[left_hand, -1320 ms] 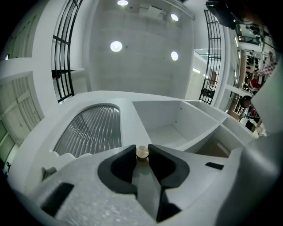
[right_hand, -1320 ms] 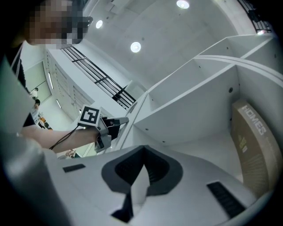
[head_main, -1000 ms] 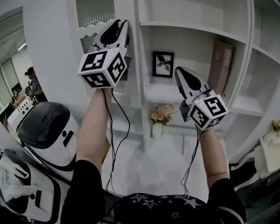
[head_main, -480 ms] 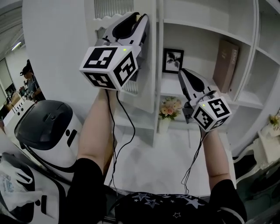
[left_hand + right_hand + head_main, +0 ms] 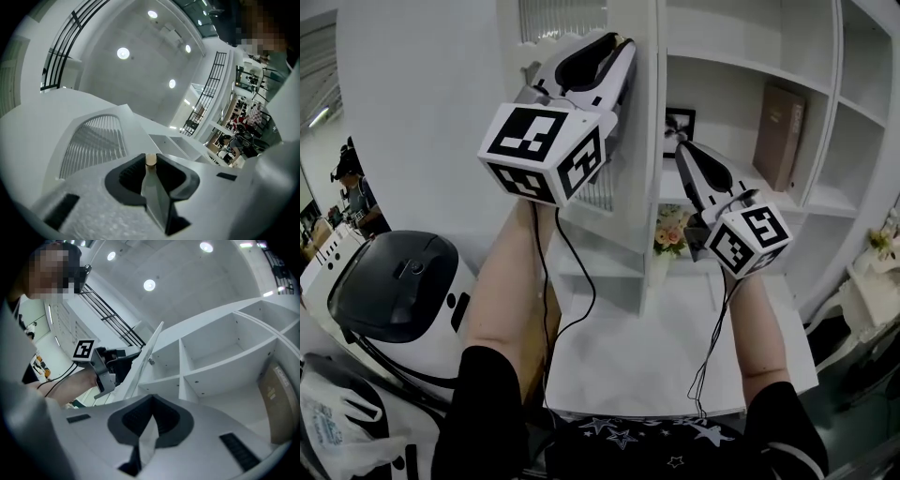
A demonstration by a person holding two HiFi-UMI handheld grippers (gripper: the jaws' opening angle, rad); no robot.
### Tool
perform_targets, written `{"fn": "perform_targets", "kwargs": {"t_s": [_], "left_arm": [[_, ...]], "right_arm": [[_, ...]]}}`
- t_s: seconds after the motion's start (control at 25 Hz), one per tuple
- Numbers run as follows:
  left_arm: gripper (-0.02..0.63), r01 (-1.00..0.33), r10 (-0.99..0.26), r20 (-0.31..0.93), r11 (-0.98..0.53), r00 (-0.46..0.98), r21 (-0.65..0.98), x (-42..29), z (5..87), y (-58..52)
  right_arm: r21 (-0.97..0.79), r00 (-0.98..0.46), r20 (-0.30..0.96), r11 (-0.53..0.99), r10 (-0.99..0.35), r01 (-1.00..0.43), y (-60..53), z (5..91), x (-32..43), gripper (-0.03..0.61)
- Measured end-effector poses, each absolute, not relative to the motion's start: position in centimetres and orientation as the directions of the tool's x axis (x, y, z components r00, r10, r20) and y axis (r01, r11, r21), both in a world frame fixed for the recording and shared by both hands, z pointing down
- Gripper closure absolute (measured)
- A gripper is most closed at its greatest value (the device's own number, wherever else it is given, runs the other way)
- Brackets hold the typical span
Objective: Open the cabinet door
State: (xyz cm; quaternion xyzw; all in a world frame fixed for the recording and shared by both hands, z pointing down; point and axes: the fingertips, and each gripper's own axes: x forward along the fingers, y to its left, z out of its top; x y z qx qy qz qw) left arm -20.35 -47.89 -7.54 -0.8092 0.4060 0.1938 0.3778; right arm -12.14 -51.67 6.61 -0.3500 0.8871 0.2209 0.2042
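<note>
Near left, left gripper: jaws narrow, closing on knob at their tips.
Near right, right gripper: jaws together, empty, just right of door's edge.
Door: upright long axis, part open, free edge pointing near.
Next pull: likely near and left, left hand's job.
Far right, cabinet: shelves exposed.

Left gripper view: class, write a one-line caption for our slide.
Left gripper, jaws closing on the small knob of the white cabinet door, with open shelves beyond.
</note>
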Motion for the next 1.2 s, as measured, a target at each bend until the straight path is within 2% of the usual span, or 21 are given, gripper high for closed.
{"fn": "perform_targets", "kwargs": {"t_s": [0.48,0.68,0.92,1.2], "left_arm": [[0.535,-0.761,-0.415,-0.656,-0.493,0.631,-0.421,-23.7,-7.6,-43.2],[0.529,-0.735,-0.372,-0.667,-0.541,0.646,-0.409,-26.9,-7.5,-40.5],[0.526,-0.680,-0.344,-0.678,-0.661,0.650,-0.317,-31.7,-7.5,-38.0],[0.515,-0.670,-0.342,-0.705,-0.698,0.621,-0.252,-37.1,-7.5,-36.2]], "right_arm": [[0.269,-0.649,-0.527,0.616,-0.549,-0.740,-48.5,5.4,-13.9,0.572],[0.276,-0.661,-0.524,0.627,-0.537,-0.729,-46.9,5.6,-16.7,0.572],[0.283,-0.688,-0.505,0.653,-0.521,-0.702,-45.1,6.9,-20.7,0.572],[0.282,-0.702,-0.500,0.672,-0.507,-0.685,-43.2,7.6,-24.6,0.572]]}}
